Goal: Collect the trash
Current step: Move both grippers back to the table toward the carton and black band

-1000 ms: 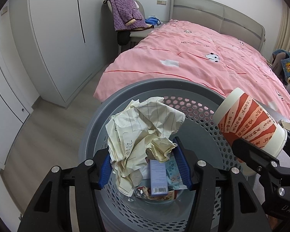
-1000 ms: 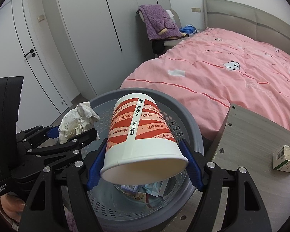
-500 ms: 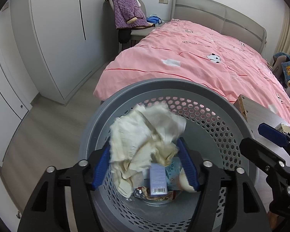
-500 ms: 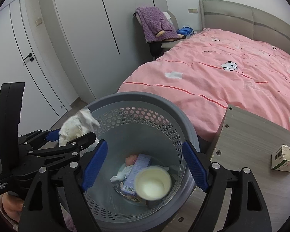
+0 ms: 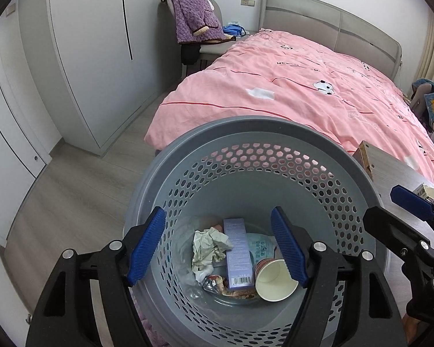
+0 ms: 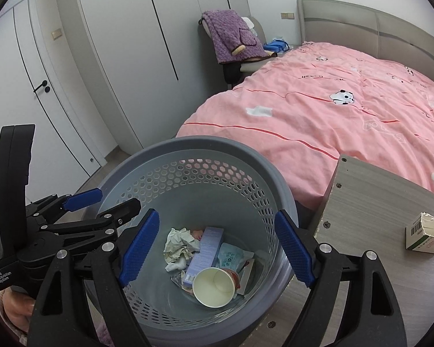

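A grey perforated trash basket [image 5: 246, 124] [image 6: 205, 141] stands below both grippers. At its bottom lie a crumpled paper ball [image 5: 209, 245] [image 6: 178, 244], a red-printed paper cup [image 5: 275, 279] [image 6: 214, 287] on its side, a lilac carton [image 5: 237, 254] [image 6: 205, 248] and wrappers. My left gripper [image 5: 217, 212] hovers over the basket mouth, its jaws opening with nothing between them. My right gripper [image 6: 217, 214] is open and empty above the same basket. In the right wrist view the left gripper [image 6: 118, 199] shows at the basket's left rim.
A wooden table [image 6: 376, 202] sits right of the basket with a small torn green-and-white box [image 6: 425, 235] [image 5: 426, 192] on it. A bed with a pink cover [image 5: 303, 86] is behind. A chair with a purple garment [image 5: 193, 20] and wardrobes stand at the back left.
Both grippers opened. The crumpled paper dropped out of the left gripper and the paper cup out of the right one; both now lie at the bottom of the basket.
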`<state>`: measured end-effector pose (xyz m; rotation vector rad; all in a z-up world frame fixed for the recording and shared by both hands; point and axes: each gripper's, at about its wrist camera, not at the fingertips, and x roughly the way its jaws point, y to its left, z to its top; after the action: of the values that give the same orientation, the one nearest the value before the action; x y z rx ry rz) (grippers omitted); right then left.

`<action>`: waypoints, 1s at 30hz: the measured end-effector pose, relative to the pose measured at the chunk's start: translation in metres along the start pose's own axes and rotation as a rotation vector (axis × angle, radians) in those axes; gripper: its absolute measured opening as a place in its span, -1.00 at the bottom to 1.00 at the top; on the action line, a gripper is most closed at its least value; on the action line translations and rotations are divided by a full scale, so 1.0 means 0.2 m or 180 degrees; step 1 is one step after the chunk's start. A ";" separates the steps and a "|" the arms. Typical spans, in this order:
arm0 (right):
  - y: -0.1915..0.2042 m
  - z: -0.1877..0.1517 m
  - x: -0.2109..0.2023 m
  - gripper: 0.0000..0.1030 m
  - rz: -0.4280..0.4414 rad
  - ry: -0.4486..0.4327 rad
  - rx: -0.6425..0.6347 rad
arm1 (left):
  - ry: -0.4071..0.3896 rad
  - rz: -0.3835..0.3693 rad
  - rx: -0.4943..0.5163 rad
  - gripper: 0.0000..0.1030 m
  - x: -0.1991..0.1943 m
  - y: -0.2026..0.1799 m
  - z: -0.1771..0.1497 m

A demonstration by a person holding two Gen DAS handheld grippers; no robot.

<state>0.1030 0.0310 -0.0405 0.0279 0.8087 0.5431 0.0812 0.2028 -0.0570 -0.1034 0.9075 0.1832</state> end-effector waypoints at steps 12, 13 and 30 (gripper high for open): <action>-0.01 -0.02 -0.03 0.60 -0.0032 -0.0002 0.0013 | -0.0049 0.0069 0.0010 0.43 -0.06 0.00 -0.02; -0.01 -0.02 -0.03 0.61 -0.0037 -0.0002 0.0015 | -0.0056 0.0079 0.0013 0.43 -0.06 0.00 -0.02; -0.05 -0.07 -0.18 0.82 -0.0278 -0.0088 0.0106 | -0.0131 0.0097 0.0095 0.44 -0.20 -0.06 -0.07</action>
<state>0.0772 0.0022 -0.0278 0.0303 0.7884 0.4459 0.0494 0.1843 -0.0333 -0.0581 0.8709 0.1994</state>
